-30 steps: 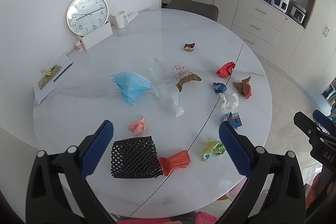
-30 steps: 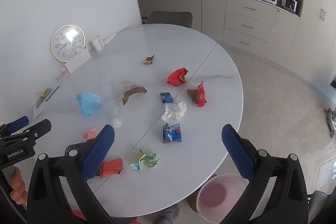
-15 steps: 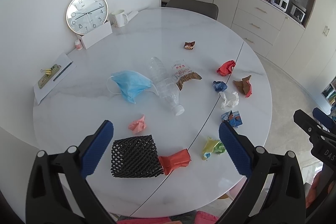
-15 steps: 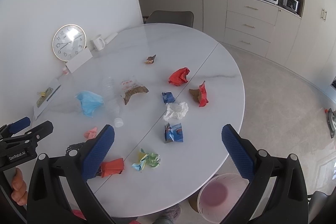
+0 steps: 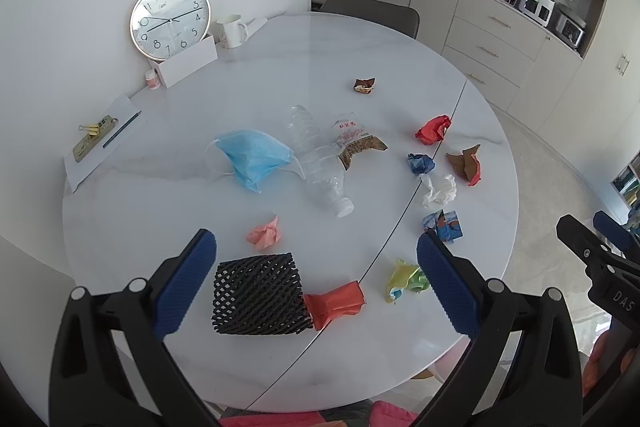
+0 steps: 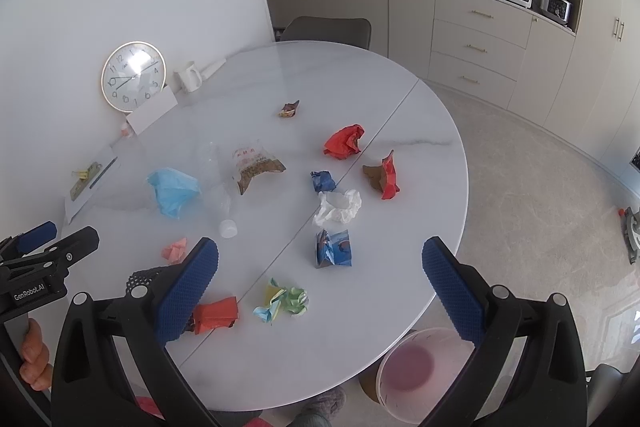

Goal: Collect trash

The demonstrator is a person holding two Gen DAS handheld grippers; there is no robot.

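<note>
Both tongs (image 5: 316,275) (image 6: 320,283) wide and empty, as before, over unmoved trash (image 5: 334,305).

We see the mesh sleeve (image 5: 260,295) between our left claw's (image 5: 316,279) tips, touching a crumpled wrapper (image 5: 335,303) on its right; the bottle (image 5: 320,163) lies ahead, the bin (image 6: 416,375) below our right claw (image 6: 320,281).

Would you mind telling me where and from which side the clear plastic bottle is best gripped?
Grip the plastic bottle at its narrow neck, just behind the white cap, coming straight down from above with the fingers across it. It lies on its side with the cap toward the near edge of the table. The body looks crushed and slippery, and the blue mask crowds its left.
</note>
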